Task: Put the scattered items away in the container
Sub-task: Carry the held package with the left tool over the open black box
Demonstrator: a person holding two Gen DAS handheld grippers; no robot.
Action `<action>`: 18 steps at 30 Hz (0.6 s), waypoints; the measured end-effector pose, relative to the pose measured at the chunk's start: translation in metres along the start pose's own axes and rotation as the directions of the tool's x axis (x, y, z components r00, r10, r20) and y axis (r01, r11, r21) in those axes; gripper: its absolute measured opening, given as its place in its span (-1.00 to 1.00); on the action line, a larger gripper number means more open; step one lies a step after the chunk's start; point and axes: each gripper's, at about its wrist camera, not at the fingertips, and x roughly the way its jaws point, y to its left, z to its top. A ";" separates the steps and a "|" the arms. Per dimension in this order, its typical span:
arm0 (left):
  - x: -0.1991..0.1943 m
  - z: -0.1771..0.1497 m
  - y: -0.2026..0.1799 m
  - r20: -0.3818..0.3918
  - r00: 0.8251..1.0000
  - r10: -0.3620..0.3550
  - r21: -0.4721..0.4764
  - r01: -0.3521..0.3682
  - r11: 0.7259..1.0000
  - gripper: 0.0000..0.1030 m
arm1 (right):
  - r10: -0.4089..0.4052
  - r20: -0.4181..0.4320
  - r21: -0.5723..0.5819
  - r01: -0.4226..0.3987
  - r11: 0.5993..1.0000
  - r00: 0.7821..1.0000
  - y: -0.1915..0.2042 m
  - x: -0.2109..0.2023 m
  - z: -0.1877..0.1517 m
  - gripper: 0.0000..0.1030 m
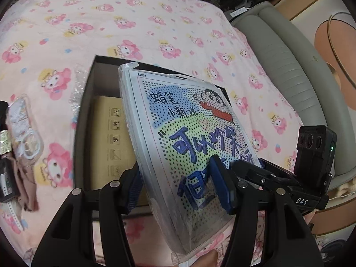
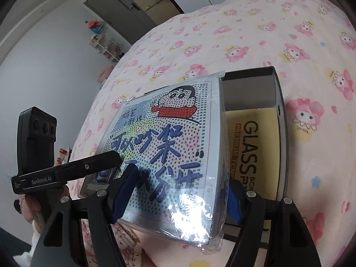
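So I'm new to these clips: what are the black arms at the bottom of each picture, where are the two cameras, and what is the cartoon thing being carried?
There is no robot. A person holds a hand-held two-finger gripper in each hand, and each has a wide-angle camera looking forward along its fingers. The black arms with blue pads are those fingers.

In the left wrist view, the left gripper clamps the lower end of a flat plastic-wrapped cartoon craft kit. In the right wrist view, the right gripper clamps the same kit. Each view also shows the other gripper.

Underneath is a bed with a pink cartoon blanket. On it sits an open dark box already holding a yellow package; the kit hangs tilted over it. Left of the box, some small items lie on the blanket.
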 end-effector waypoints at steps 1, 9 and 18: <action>0.005 0.001 0.001 -0.008 1.000 -0.008 -0.008 0.008 1.000 0.14 | -0.007 -0.001 0.002 0.007 1.000 1.000 -0.003 0.001 0.001 0.33; 0.028 0.006 0.010 -0.043 0.999 -0.030 -0.038 0.028 0.999 0.14 | -0.048 -0.011 0.032 0.048 0.998 0.999 -0.018 0.012 0.005 0.33; 0.046 0.007 0.021 -0.069 0.997 -0.029 -0.062 0.025 0.998 0.14 | -0.083 -0.046 0.034 0.085 0.996 0.995 -0.026 0.028 0.006 0.33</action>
